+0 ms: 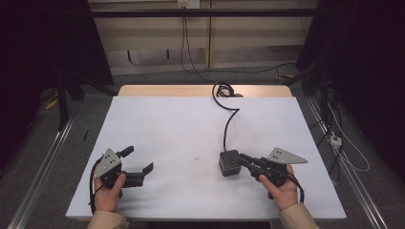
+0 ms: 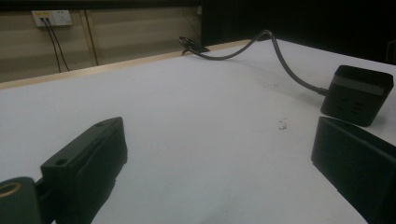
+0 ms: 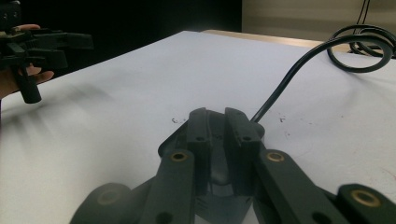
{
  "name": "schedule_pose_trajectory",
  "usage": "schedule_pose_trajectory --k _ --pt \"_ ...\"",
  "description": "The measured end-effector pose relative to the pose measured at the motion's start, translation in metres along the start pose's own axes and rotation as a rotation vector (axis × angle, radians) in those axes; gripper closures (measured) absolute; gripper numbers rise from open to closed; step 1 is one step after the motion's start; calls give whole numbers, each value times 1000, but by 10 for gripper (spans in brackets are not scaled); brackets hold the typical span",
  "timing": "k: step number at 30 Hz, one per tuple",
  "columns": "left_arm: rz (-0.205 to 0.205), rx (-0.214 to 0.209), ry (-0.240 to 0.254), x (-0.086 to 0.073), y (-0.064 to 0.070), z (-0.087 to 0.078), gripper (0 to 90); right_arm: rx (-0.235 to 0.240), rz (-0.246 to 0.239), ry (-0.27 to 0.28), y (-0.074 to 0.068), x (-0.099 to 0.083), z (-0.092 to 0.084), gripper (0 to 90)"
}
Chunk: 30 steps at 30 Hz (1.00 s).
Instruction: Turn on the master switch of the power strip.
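white table [image 1: 157, 124]; dark cube adapter [image 1: 229, 163], black cable [image 1: 228, 119] attached.

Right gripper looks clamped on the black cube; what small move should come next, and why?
Probably a slight lift of the black cube: the right gripper looks shut on it, and its cable has slack. The left gripper waits open, apart.

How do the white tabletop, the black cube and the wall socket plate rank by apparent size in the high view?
1. white tabletop
2. black cube
3. wall socket plate, though it sits much farther from the camera, so its true size is unsure.
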State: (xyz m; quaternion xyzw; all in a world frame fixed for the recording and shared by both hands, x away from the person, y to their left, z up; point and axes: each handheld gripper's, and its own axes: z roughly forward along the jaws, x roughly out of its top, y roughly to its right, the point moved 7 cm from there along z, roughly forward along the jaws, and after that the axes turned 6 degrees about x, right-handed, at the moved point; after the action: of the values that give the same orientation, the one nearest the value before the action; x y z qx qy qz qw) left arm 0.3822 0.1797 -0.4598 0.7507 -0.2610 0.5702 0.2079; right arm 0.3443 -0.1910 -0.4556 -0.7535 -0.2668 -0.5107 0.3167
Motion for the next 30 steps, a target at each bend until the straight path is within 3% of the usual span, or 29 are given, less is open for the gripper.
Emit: schedule_pose_trajectory --k 30 --pt "-1 4 1 0 1 1 32 25 1 -8 -2 0 2 900"
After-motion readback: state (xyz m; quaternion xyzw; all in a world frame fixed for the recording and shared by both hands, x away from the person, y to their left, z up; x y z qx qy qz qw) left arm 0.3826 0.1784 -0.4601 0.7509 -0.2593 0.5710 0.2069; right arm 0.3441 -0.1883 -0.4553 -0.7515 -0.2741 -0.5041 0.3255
